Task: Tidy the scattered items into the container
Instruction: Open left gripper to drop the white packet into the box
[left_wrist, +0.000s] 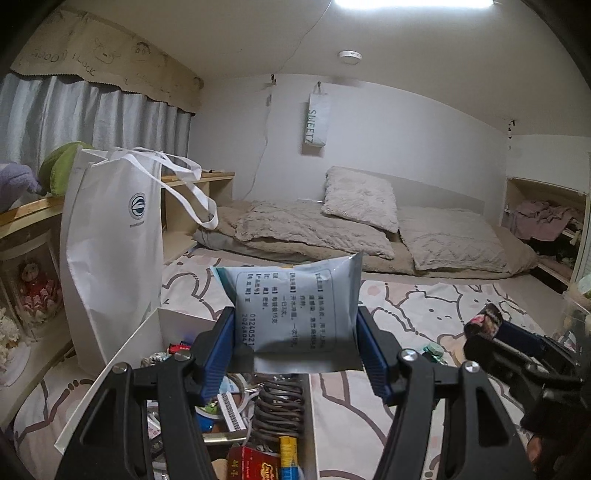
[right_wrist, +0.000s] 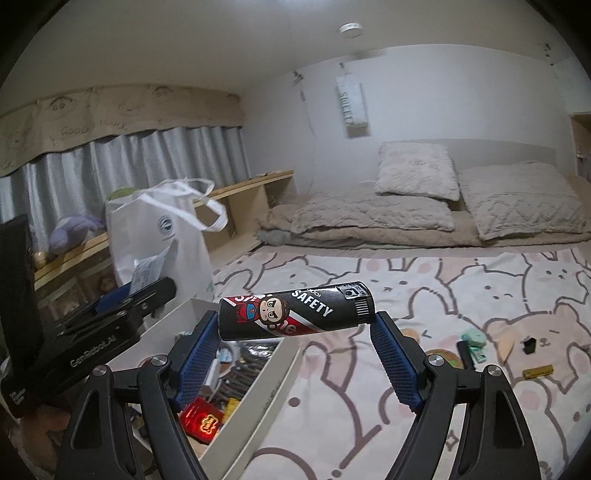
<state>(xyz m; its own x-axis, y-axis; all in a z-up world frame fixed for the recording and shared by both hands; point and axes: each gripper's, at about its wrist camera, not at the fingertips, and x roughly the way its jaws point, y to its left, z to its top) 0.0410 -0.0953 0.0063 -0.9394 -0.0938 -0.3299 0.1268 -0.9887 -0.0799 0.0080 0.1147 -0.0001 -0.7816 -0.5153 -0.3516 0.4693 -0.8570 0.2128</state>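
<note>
- Far left: one white bag (left_wrist: 110, 236) standing beside the box, not part of the sorting.
- Near left: one white box (left_wrist: 122, 354), already crowded with small things.
- Left tongs (left_wrist: 295, 343) pinching one grey packet (left_wrist: 295, 314) by its side edges, held above the box, likely for dropping in.
- Right tongs (right_wrist: 295, 325) clamping one black tube (right_wrist: 295, 314) end to end, just right of the box rim.
- Right on the bed (right_wrist: 369, 424): roughly four small bits loose, among them a gold bar (right_wrist: 538, 371).

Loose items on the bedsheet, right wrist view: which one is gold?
The small gold bar, lying flat at the far right. The black clip and the mint-green item beside it are not gold.
</note>
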